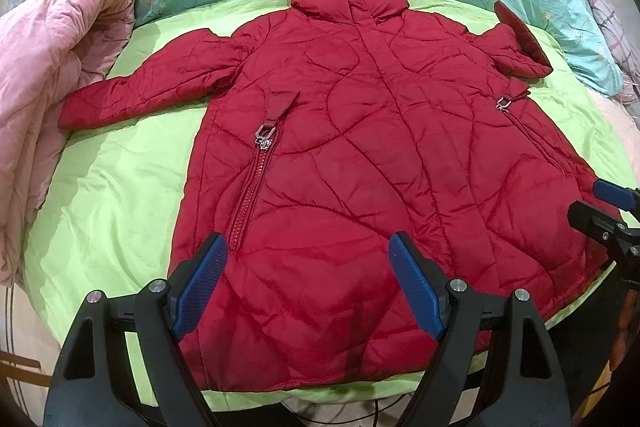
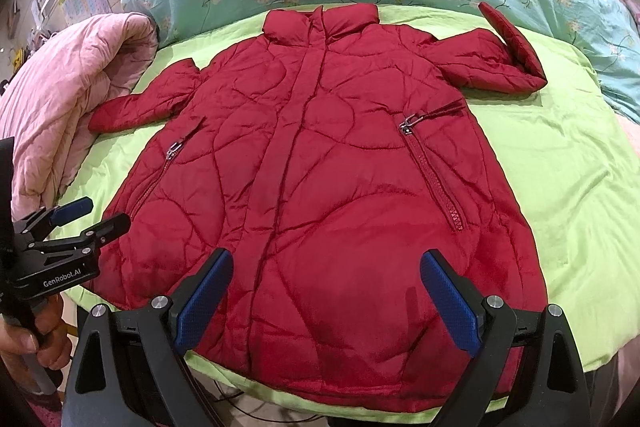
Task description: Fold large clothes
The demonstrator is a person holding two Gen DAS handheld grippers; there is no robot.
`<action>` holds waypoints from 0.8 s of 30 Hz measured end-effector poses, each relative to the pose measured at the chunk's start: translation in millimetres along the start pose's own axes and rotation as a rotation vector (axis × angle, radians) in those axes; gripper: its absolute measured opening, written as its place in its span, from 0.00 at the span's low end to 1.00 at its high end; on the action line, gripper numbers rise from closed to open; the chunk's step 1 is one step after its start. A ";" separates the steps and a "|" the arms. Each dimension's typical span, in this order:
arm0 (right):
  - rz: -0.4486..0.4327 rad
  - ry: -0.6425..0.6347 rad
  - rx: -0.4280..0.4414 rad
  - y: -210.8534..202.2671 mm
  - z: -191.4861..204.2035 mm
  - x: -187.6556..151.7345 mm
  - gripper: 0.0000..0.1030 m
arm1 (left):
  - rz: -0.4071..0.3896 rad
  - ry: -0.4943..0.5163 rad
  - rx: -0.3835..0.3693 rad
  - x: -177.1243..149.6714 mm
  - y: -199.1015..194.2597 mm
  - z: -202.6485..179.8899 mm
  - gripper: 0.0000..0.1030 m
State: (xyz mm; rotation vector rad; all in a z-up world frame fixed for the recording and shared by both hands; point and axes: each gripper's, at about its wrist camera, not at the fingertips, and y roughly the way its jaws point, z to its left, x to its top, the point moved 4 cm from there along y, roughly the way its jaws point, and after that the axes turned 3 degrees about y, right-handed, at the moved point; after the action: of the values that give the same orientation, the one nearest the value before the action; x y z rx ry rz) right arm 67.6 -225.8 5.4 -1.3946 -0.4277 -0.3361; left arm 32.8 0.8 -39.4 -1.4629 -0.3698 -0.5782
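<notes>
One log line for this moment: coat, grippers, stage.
coat: flat on green sheet, unfolded | left gripper: open above hem | right gripper: open above hem | stage: fold not started

Both wrist views overlook same red coat (image 1: 352, 155).

Even, fairly bright indoor light; soft sheen on the red quilted coat (image 1: 360, 155), faint shadows. Sharp centre, strong fisheye bending and black vignette at corners.
</notes>
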 end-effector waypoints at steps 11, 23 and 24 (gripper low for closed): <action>-0.004 0.018 0.025 6.0 -5.7 8.7 0.93 | 0.049 -0.005 0.013 8.0 12.2 6.7 0.81; -0.055 0.072 -0.004 14.5 -49.5 51.7 0.93 | 0.019 0.001 0.040 33.5 29.7 14.2 0.81; -0.053 0.087 0.001 16.0 -54.8 56.0 0.93 | 0.021 -0.005 0.036 35.7 31.8 14.8 0.81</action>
State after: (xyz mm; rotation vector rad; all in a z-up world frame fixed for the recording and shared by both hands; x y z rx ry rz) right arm 129.3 -276.3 11.7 -1.3638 -0.3941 -0.4379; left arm 81.7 10.7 -43.8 -1.4321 -0.3672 -0.5484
